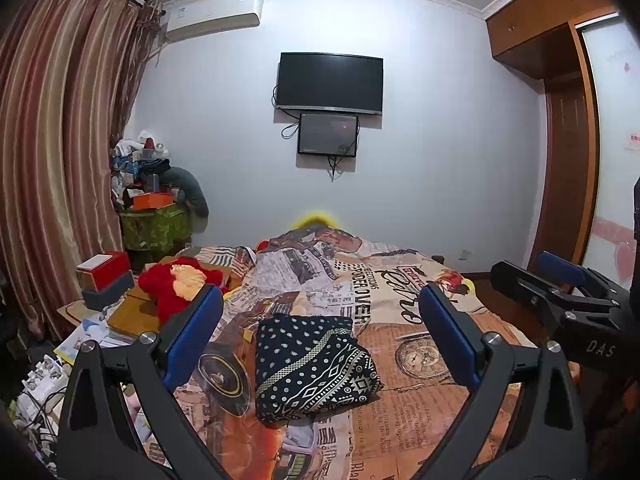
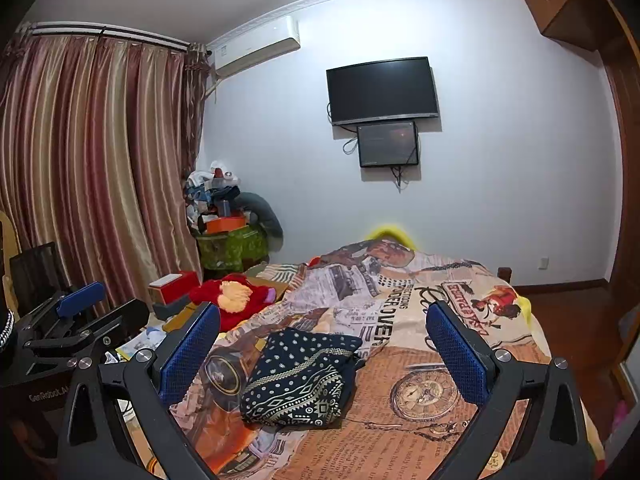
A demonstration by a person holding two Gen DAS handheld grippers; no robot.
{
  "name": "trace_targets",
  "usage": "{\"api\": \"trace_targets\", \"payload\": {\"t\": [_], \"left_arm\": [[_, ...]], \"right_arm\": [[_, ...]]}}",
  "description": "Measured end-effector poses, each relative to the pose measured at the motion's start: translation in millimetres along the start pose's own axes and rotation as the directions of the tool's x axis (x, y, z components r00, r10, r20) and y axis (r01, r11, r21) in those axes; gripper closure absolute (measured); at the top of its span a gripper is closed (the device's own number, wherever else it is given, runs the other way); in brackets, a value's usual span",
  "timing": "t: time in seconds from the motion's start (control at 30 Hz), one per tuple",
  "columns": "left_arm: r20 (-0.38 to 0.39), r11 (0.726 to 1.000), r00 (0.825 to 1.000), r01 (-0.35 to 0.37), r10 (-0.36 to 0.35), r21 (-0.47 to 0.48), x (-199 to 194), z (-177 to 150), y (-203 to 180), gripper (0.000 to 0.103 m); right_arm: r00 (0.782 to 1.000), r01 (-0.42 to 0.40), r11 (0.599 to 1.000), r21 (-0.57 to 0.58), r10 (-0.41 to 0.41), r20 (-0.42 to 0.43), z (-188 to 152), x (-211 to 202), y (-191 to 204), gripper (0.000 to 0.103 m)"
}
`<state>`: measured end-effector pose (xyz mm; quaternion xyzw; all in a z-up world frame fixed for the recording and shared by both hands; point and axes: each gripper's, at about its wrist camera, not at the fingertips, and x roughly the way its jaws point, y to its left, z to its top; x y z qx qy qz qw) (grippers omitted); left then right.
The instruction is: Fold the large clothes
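A dark navy garment [image 1: 312, 364] with white dots and geometric bands lies folded into a compact bundle on the bed [image 1: 420, 400]. The bed has a newspaper-print cover. My left gripper [image 1: 320, 292] hangs open above the bundle, with its blue pads [image 1: 192, 336] wide apart and nothing between them. My right gripper [image 1: 532, 270] shows at the right edge of that view. In the right wrist view the garment [image 2: 296, 376] lies between and below my right gripper [image 2: 323, 312], which is open and empty. My left gripper [image 2: 108, 304] shows at the far left, beside the bed.
A red plush toy [image 1: 176, 284], a red box [image 1: 104, 268] and loose papers crowd the left side of the bed. Striped curtains [image 1: 60, 140] hang on the left. A wardrobe [image 1: 560, 120] stands on the right, and a TV [image 1: 330, 82] hangs on the far wall.
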<state>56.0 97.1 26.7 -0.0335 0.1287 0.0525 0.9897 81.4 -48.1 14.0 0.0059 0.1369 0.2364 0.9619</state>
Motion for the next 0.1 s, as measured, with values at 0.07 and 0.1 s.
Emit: {"api": "trace_targets", "payload": {"t": [0.07,0.1], "left_arm": [[-0.001,1.0,1.0,0.002,-0.002,0.001,-0.2,0.0,0.6,0.004],[-0.002,1.0,1.0,0.004,-0.004,0.0,0.0,-0.1,0.5,0.004]], "right_arm": [[1.0,0.001,1.0,0.0,-0.001,0.001,0.1,0.1,0.0,0.0],[1.0,0.003,1.0,0.001,-0.003,0.001,0.5,-0.1,0.5,0.0]]}}
